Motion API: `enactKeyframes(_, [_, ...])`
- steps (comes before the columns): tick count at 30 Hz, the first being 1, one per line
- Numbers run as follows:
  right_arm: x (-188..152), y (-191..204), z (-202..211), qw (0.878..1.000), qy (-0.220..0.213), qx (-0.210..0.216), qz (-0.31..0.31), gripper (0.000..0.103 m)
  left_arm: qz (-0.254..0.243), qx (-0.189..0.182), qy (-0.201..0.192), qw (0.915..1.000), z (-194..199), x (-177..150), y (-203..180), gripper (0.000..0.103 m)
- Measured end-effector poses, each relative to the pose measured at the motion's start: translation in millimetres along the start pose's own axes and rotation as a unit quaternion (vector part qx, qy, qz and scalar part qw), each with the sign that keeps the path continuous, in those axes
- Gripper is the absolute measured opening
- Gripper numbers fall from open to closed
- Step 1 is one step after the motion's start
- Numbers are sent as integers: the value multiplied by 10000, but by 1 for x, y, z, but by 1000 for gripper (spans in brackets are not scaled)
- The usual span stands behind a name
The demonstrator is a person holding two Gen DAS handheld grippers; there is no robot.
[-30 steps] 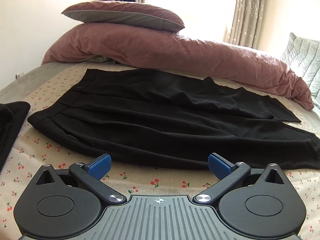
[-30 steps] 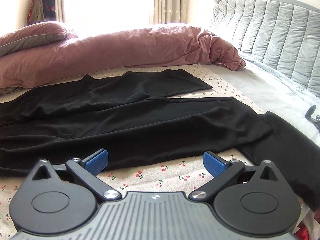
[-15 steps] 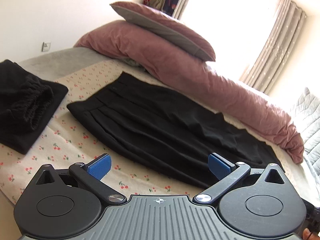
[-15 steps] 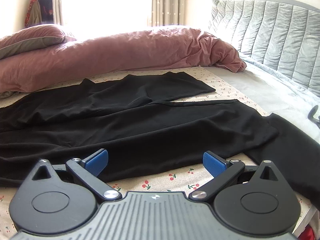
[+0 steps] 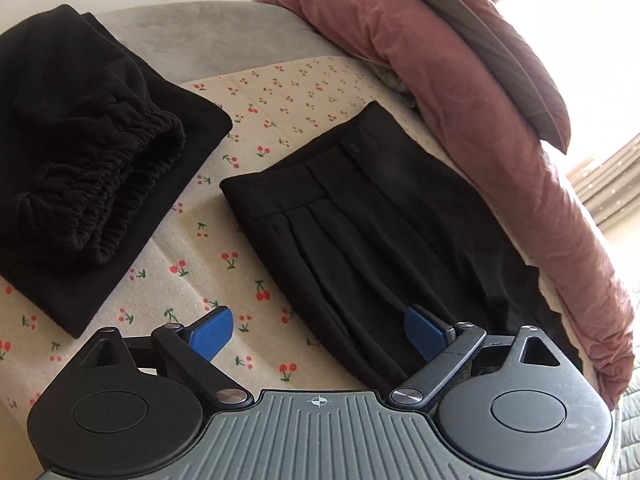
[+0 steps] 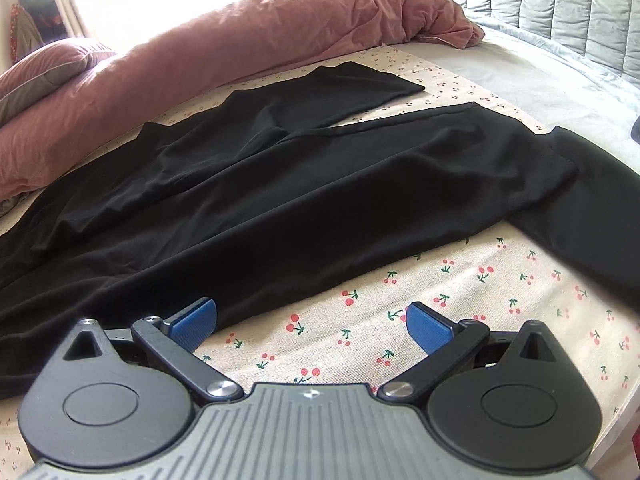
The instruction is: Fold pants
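Nearby, folded black garment [image 5: 80, 152] just beside pants [image 5: 384, 216], pink duvet [image 5: 460, 92] behind

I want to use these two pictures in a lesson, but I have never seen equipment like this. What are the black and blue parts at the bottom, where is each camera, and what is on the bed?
Each picture comes from a camera mounted on a hand-held gripper, looking along its two blue-padded fingers. The left gripper is closing over the waist end of the black pants, gripping nothing yet. The right gripper is open near the legs of the same pants. They lie flat on a cherry-print sheet. Beside them sits another folded black garment, with a pink duvet behind.
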State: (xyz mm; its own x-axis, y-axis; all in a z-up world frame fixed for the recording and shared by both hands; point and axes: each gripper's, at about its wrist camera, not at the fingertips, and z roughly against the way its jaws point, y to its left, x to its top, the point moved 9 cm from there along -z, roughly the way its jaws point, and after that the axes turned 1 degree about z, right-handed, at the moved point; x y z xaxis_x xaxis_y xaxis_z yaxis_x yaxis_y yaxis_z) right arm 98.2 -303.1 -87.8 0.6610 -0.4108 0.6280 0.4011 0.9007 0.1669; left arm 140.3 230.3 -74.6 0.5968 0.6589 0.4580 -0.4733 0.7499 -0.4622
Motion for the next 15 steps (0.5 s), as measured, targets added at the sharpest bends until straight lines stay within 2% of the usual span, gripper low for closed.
enactKeyframes(3, [-3,5,0,9998,89,187,-51,98,-410,325,2,9986,-33,9,-2,90])
enactKeyframes(5, [-6,9,-2,9998,133,163,28,98,-492,564,36,9972,-54,13,0,87])
enactKeyframes(7, [-7,12,-5,9997,194,146,73,98,-347,804,-7,9962,-69,13,4,57])
enactKeyframes(8, [-8,13,-6,9996,206,155,77,98,-282,934,-18,9952,-74,13,6,23])
enactKeyframes(9, [-9,15,-7,9996,221,147,95,98,-284,1025,-69,9943,-75,13,7,11])
enactKeyframes(11, [-10,18,-9,9995,239,119,147,98,-387,995,-244,9940,-71,17,3,2])
enactKeyframes(15, [-13,20,-10,9994,243,69,217,98,-383,890,-460,9942,-59,28,7,2])
